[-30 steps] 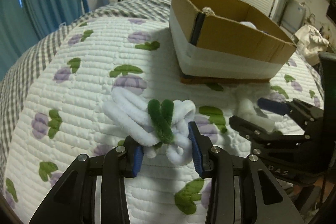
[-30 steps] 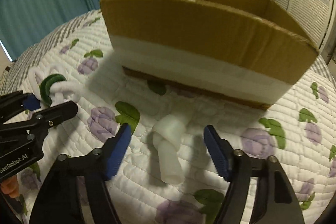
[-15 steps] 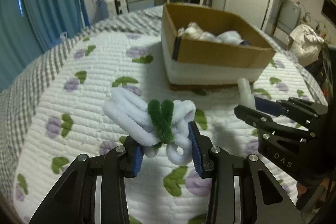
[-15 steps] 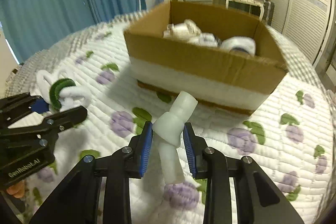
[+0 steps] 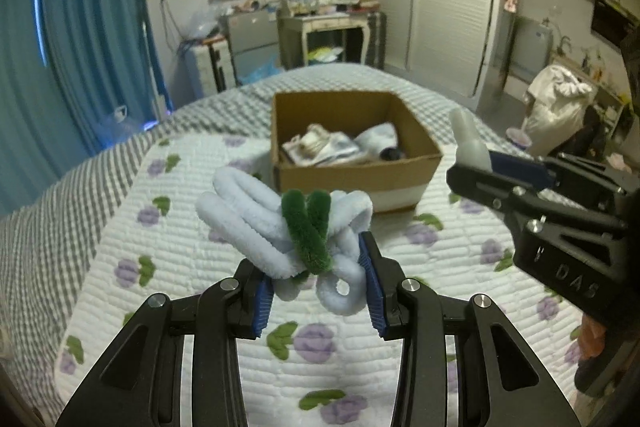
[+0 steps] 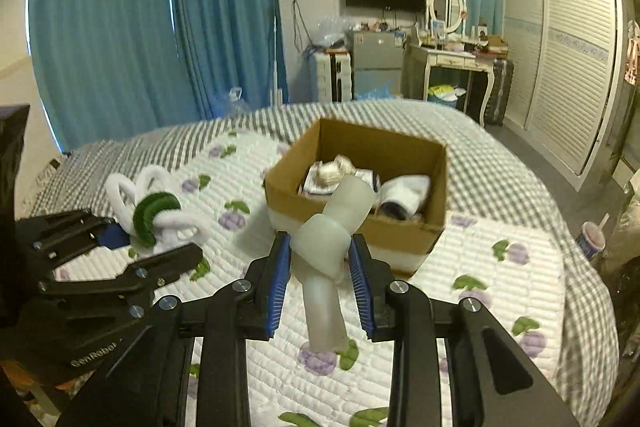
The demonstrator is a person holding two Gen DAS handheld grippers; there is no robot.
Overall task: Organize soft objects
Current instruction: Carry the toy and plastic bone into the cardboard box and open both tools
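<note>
My left gripper point(image 5: 318, 285) is shut on a fluffy white and green chenille knot point(image 5: 288, 227) and holds it well above the quilt. My right gripper point(image 6: 320, 271) is shut on a knotted white foam tube point(image 6: 326, 247), also held in the air. An open cardboard box point(image 5: 360, 175) with several soft items inside sits on the bed beyond both grippers. In the left wrist view the right gripper point(image 5: 480, 163) is at the right with the tube's tip point(image 5: 466, 135) showing. In the right wrist view the left gripper point(image 6: 132, 247) is at the left with the chenille knot point(image 6: 154, 211).
The bed carries a white quilt with purple and green print point(image 5: 192, 247) over a grey checked cover point(image 5: 48, 211). Blue curtains point(image 6: 120, 27), a dressing table point(image 6: 452, 67) and louvred wardrobes point(image 6: 560, 47) stand behind the bed. A white bag point(image 5: 556, 107) lies at the right.
Both grippers have risen high above the quilt with their objects. The right gripper closed on the foam tube a second ago. The box now looks smaller and lower, with its inside in view.
</note>
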